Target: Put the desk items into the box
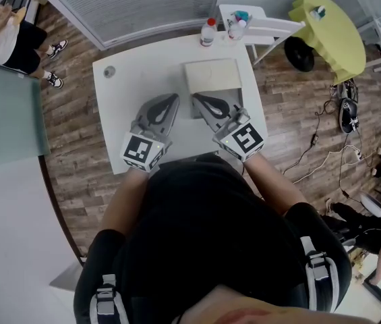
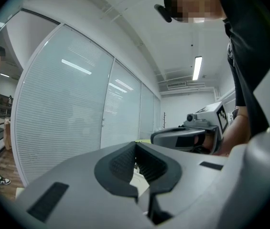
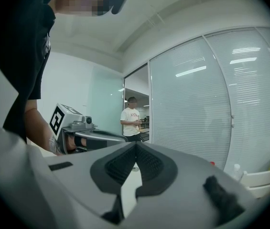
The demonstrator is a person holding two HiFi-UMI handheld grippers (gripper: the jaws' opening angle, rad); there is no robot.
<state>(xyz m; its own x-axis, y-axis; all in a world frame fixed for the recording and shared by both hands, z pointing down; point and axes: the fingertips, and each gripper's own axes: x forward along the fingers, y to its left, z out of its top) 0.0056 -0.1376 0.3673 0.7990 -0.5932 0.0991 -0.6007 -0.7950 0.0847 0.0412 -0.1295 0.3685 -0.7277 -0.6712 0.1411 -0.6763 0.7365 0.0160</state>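
- Currently both tools lie side by side on the white worktop [image 1: 129, 79], just in front of the person holding them, tips aimed at the box [image 1: 210, 75].
- Left tongs [image 1: 174, 98]: clenched, the ribbed pads meet at the tip in the left gripper view [image 2: 135, 146], with nothing between them.
- Right tongs [image 1: 197, 98]: likewise clenched and empty [image 3: 135, 146], tip just short of the box's near side.
- The box sits mid-worktop toward the far edge. Its top reads as a flat beige face. I cannot tell whether that is a lid or an open inside, and no contents show.
- Loose things on the worktop: a small grey disc [image 1: 109, 71] near the far-left corner and a bottle [image 1: 208, 32] at the far edge, both well apart from the tongs.
- Judgement: the level, paired, empty pose looks like a rest stance, with the box kept central so either side can reach it. It fits items already stowed as well as items yet to be gathered.
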